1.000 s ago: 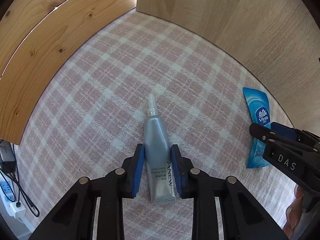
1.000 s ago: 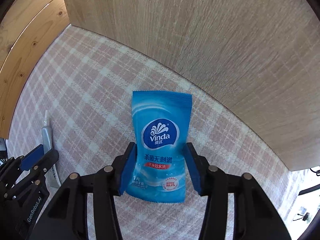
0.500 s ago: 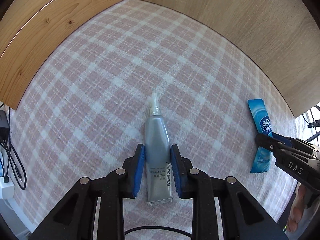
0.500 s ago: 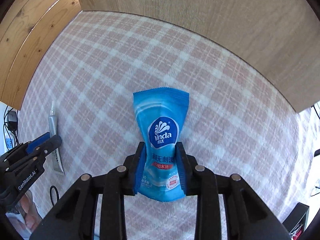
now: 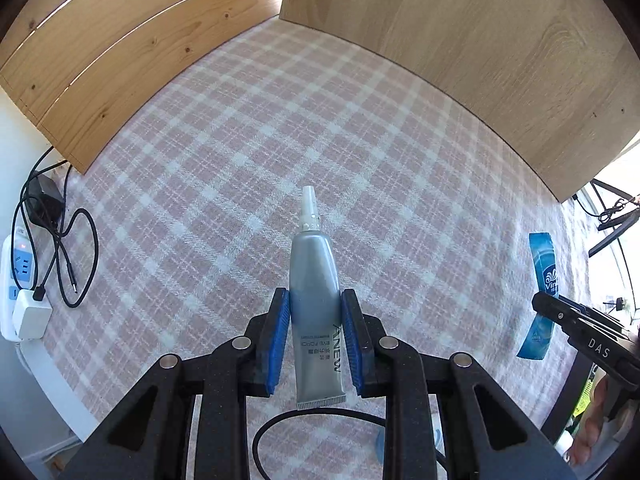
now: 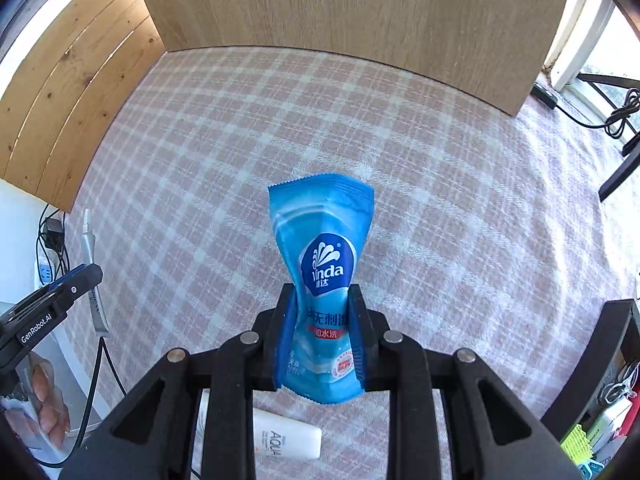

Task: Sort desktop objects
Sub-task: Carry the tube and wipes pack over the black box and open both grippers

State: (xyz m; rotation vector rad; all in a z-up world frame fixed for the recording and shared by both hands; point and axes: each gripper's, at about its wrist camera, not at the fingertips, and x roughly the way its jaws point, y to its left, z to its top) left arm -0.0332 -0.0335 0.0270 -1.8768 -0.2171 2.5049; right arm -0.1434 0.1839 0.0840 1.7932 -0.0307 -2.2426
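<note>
Left gripper (image 5: 316, 336) clamped on grey tube (image 5: 314, 300), nozzle pointing toward frame top, tube clear of checked cloth (image 5: 240, 128). Right gripper (image 6: 322, 336) pinching blue wipe packet (image 6: 322, 280), jaws just drawn in, packet waisted between the pads and lifted off the cloth. In the left wrist view, packet seen again at right edge; in the right wrist view, tube at left edge.

Progress, as judged: both items picked, neither set down; no sorting container in view, destination not established. White bottle (image 6: 286, 438) lying on the cloth at lower centre of the right wrist view, seemingly not yet handled.

Clearances: cloth bare across centre of both frames. Wooden panels (image 5: 480, 48) closing off top and upper left. Cloth edge at left, with power strip (image 5: 16, 280) and cables (image 5: 76, 256) beyond. Black stand (image 6: 616, 344) at lower right.
</note>
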